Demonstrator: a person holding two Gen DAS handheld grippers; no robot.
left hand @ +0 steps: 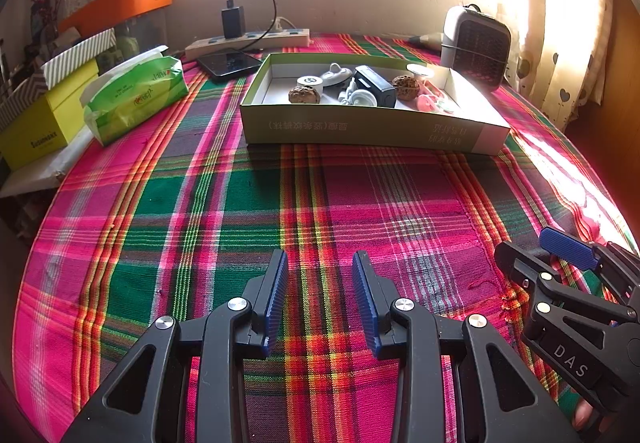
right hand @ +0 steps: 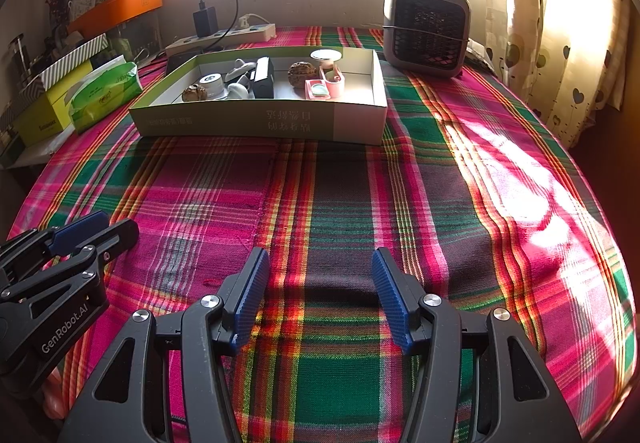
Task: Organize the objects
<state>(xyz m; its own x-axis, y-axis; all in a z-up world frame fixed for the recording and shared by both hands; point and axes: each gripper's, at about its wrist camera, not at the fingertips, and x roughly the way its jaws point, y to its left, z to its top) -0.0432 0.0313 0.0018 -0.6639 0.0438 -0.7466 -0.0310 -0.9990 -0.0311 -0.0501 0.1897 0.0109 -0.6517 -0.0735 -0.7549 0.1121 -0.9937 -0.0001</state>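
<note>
Cloth (left hand: 248, 211) with pink, green and red checks covers the table; both grippers hang over its near part, side by side, and touch nothing. The left gripper (left hand: 320, 299) has its jaws part way apart, with only cloth showing between the blue pads (left hand: 276, 295); the right gripper (right hand: 318, 295) has its jaws wide, and they hold nothing too.

In the left wrist view a shallow green box (left hand: 360, 129) sits at 12 o'clock from the left gripper, well apart from it; in the right wrist view it sits at about 11 o'clock. The small things lie inside the box: two brown bumpy balls (left hand: 304, 94), one near the left end and one further right; a small round white tub (left hand: 310, 82) just behind the left ball; a black block (left hand: 374, 85) in the middle; some white bits (left hand: 358, 97) beside it; a pink holder (right hand: 326, 85) at the right end.

Outside the box, a green tissue pack (left hand: 136, 99) lies at 10 o'clock, next to a yellow box (left hand: 38, 131); a grey fan heater (right hand: 426, 29) stands at 1 o'clock; a white power strip (left hand: 248, 41) with a black charger lies behind, near a dark phone (left hand: 230, 63).
</note>
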